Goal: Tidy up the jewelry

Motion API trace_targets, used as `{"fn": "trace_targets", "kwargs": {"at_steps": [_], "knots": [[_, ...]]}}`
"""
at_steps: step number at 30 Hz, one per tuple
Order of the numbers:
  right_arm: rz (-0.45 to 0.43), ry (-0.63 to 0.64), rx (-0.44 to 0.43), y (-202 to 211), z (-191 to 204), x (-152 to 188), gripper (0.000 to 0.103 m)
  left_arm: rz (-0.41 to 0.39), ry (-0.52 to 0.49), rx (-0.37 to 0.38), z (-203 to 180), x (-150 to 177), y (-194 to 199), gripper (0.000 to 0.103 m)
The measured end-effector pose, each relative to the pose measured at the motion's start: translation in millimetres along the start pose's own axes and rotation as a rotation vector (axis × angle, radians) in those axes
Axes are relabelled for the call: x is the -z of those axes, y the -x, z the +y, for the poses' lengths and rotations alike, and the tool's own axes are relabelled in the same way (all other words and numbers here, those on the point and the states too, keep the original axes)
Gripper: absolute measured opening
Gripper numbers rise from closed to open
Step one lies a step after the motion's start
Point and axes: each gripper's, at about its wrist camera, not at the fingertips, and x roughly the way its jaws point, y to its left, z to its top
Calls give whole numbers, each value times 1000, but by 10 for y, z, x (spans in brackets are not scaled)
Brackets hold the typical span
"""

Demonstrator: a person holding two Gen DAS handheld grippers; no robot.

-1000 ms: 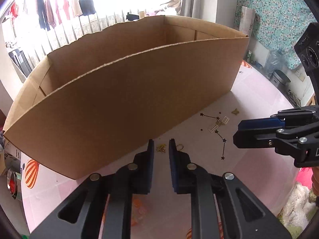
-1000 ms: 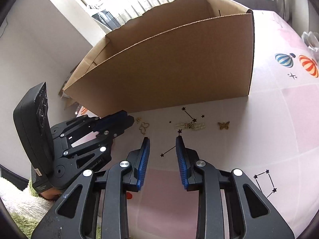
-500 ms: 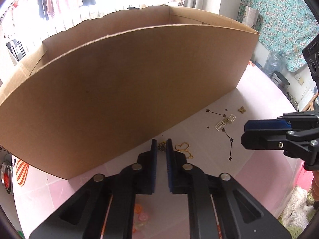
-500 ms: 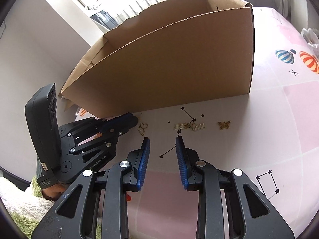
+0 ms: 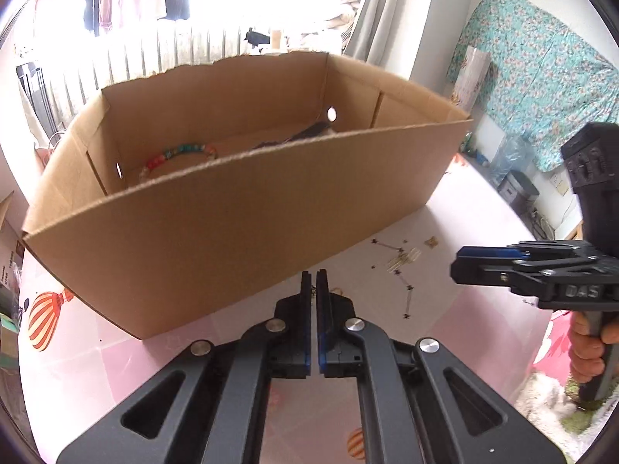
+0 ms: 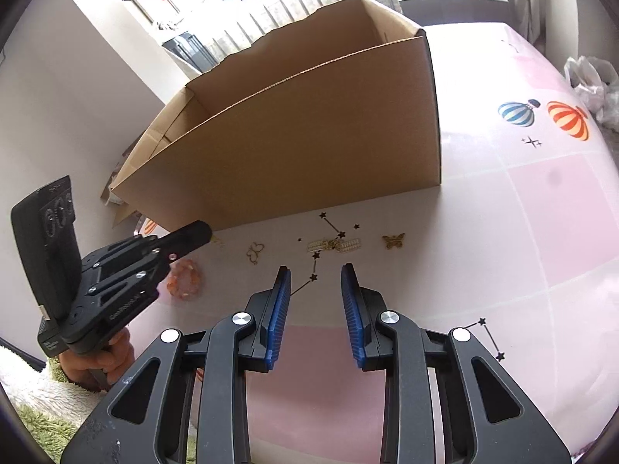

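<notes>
The big cardboard box (image 6: 294, 131) pretty much walls off the far side of the table (image 6: 534, 232); its near wall stands tall, so the only way in is over the open top, where a beaded bracelet (image 5: 182, 152) and some dark stuff already lie on the floor inside. In front of the box there's a strip of bare pink table, but it's dotted with small bits: a heart outline charm (image 6: 255, 251), a pair of gold clips (image 6: 334, 245), a butterfly (image 6: 394, 240) and an orange bracelet (image 6: 185, 278). The left gripper (image 6: 201, 230) crowds the left end of that strip. Right of the box the table is wide open, up to a plastic bag (image 6: 592, 85) at the edge.
</notes>
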Motion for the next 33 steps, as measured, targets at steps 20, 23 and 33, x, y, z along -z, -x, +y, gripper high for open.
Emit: {"fn": "trace_targets", "kwargs": {"at_steps": [20,23,33], "knots": [[-38,121,213,-221,-49,-119,25,63,-53,25,-252,31,-100,2],[-33,162,239,-281,-13,-129,24,70,-55,23,-251,19,-125,2],[-24,197,262,-382,38,-183,17,80,-46,27,-222,8,-168,2]]}}
